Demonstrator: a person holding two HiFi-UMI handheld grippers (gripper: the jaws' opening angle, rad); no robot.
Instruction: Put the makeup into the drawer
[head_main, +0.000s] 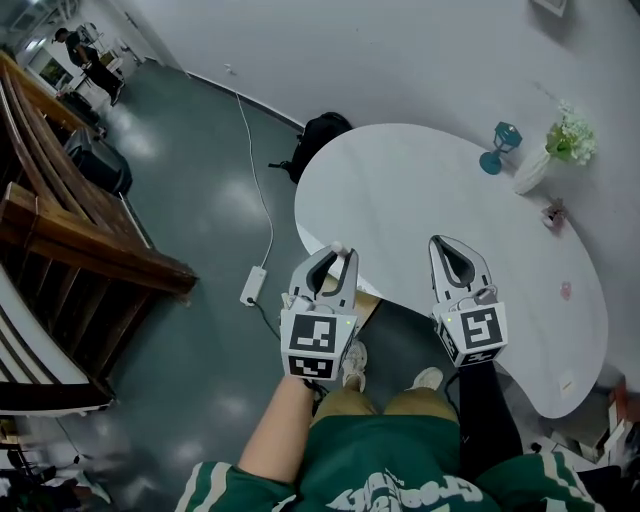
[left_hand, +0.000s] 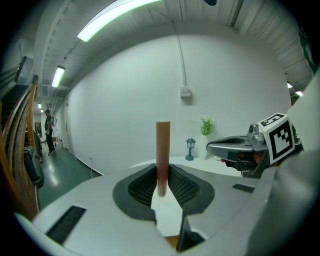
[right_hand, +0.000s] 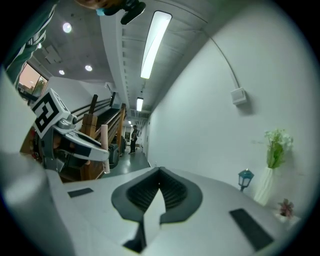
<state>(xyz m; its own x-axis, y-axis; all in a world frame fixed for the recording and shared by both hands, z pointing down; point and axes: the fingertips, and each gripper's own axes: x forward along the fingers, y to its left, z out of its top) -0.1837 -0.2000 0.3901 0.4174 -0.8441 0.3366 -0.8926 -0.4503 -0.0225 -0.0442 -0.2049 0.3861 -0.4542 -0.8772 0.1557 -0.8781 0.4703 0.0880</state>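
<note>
My left gripper (head_main: 336, 258) is shut on a slim pinkish-brown makeup tube (left_hand: 162, 150). The tube stands upright between the jaws, its top well above them, and in the head view only its pale tip (head_main: 338, 246) shows. That gripper hovers over the near edge of the white table (head_main: 420, 200). My right gripper (head_main: 452, 258) hangs beside it to the right, shut, with nothing between its jaws. From the right gripper view the left gripper (right_hand: 82, 147) and the tube (right_hand: 104, 145) show at the left. No drawer can be made out for certain.
A teal lantern ornament (head_main: 500, 147), a white vase of flowers (head_main: 558, 150) and a small pink item (head_main: 553, 215) stand at the table's far right. A tan boxy thing (head_main: 364, 303) sits under the near edge. On the floor lie a black backpack (head_main: 322, 135) and a power strip (head_main: 253, 285). Wooden stairs (head_main: 70, 230) stand left.
</note>
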